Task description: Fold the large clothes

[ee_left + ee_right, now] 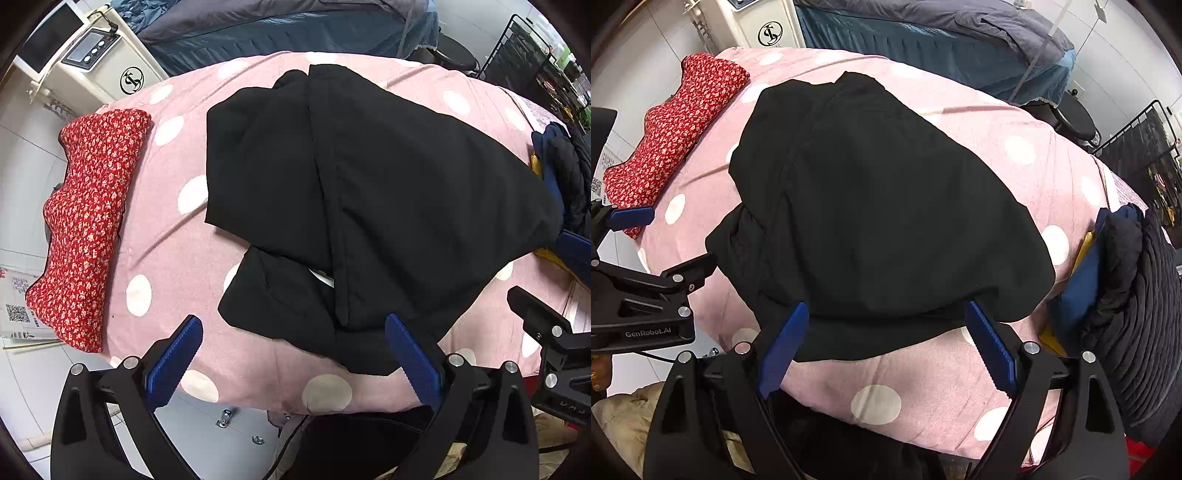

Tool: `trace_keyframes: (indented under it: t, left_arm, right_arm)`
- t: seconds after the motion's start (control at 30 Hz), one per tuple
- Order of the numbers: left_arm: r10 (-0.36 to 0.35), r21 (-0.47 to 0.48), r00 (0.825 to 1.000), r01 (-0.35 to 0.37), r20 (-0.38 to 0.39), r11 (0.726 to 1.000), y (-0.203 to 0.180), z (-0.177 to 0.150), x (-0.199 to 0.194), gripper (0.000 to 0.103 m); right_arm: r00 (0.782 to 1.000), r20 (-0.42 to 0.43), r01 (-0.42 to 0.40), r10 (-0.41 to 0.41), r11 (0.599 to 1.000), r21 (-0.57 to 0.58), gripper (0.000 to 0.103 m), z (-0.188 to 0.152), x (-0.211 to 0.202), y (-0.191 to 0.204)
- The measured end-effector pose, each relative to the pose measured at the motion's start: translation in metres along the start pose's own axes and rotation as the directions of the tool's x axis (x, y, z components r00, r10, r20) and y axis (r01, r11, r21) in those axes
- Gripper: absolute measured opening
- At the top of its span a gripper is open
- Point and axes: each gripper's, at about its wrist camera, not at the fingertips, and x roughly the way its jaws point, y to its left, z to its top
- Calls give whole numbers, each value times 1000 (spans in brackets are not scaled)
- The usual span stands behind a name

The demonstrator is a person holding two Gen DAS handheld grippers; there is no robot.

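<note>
On the pink polka-dot cover (155, 236) the black garment (369, 192) sits roughly in the middle, already doubled over itself with a flap poking out at the near left, and a folded red floral piece (88, 229) is parked at the far left, probably so it stays clear of the work. Both the left gripper (293, 354) and the right gripper (886, 343) hang above the near hem with jaws spread wide, pinching nothing. My guess is they're lined up there to grab that near edge for another fold.
</note>
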Motion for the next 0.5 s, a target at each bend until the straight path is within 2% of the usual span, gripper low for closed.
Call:
trace_keyframes:
  t: [0.5]
  left_arm:
    - [-8, -1, 1000, 8, -15, 1000, 4, 4, 5, 97]
  right_arm:
    - [1000, -19, -7, 7, 1000, -1, 86, 5, 6, -4]
